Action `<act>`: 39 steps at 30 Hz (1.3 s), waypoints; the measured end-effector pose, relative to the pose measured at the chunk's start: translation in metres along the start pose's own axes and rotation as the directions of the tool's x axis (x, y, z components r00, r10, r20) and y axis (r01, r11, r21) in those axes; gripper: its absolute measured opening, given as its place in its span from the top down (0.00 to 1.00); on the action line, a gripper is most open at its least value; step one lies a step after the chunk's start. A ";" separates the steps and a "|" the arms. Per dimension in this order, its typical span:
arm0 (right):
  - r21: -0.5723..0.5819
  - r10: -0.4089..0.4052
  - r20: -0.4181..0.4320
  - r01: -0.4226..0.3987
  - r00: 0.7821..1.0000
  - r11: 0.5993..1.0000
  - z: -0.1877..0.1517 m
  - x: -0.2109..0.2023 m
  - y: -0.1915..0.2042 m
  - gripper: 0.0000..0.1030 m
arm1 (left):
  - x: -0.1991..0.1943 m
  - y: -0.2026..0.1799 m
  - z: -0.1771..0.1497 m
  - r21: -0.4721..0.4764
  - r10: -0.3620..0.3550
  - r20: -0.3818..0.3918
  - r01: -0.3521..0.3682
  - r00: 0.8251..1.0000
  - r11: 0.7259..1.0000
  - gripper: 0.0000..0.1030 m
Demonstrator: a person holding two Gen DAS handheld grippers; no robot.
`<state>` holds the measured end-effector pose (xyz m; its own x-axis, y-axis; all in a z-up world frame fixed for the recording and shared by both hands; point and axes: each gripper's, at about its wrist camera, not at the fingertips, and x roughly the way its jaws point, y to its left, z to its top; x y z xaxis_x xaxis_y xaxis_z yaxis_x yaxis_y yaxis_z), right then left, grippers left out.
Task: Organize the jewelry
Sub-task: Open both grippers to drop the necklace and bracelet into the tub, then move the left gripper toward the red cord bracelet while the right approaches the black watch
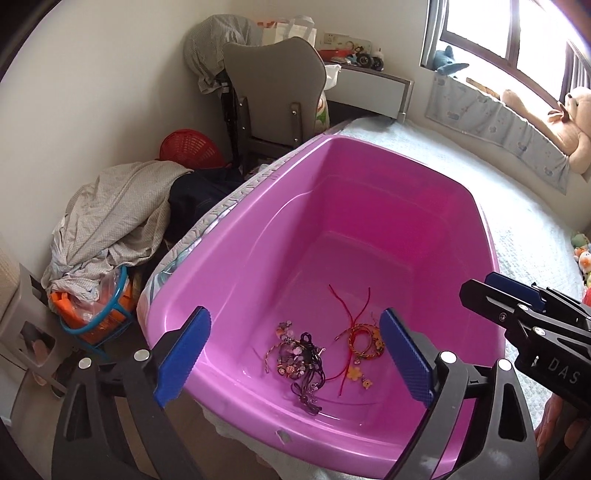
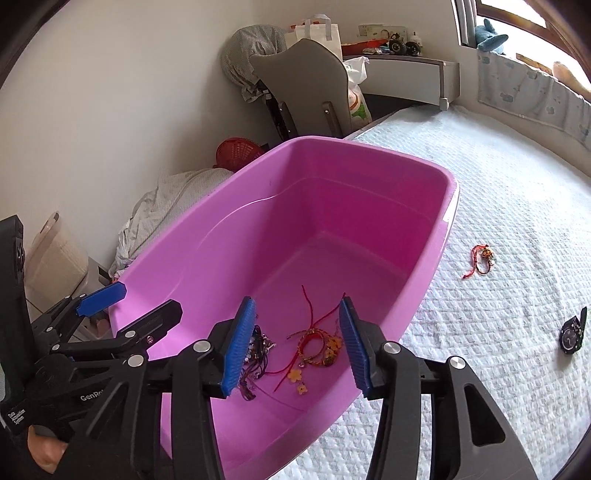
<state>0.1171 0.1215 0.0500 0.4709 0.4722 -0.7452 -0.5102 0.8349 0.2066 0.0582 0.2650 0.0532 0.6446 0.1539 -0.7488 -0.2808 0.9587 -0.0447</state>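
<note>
We see a white wall [image 1: 92,92], a grey chair [image 1: 275,88] draped with cloth, a white quilted bed [image 2: 498,221], a daylight-bright window [image 1: 517,33], and a grey headboard shelf [image 2: 406,74].

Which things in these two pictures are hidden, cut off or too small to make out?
- Dark bracelet pile in the pink tub: right wrist view, partly behind the right gripper finger.
- Watch on the bed cover: right wrist view, dial too small to read.
- Red bracelet on the cover: charms too small.
- Left gripper: left wrist view, body cut off by the bottom edge.
</note>
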 end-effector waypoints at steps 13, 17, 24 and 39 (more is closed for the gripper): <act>0.056 0.017 0.022 -0.018 1.000 0.998 -0.019 -0.028 -0.010 0.52 | -0.026 -0.008 -0.008 0.016 0.010 0.031 -0.011 0.999 1.000 0.09; 0.071 0.013 0.036 -0.016 0.999 0.997 -0.029 -0.043 -0.014 0.52 | -0.033 -0.014 -0.010 0.022 0.001 0.038 -0.001 0.999 1.000 0.09; 0.107 -0.011 0.064 0.004 0.998 0.994 -0.047 -0.068 -0.027 0.48 | -0.045 -0.038 -0.017 0.068 -0.025 0.046 0.021 0.999 0.997 0.08; 0.238 -0.095 0.102 0.069 0.990 0.969 -0.098 -0.114 -0.089 0.47 | -0.069 -0.101 -0.031 0.178 -0.097 0.075 0.082 0.992 0.981 0.07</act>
<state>0.0384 -0.0345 0.0545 0.5884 0.4168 -0.6929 -0.2905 0.9087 0.2999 0.0196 0.1503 0.0889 0.7202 0.0778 -0.6894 -0.0957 0.9953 0.0123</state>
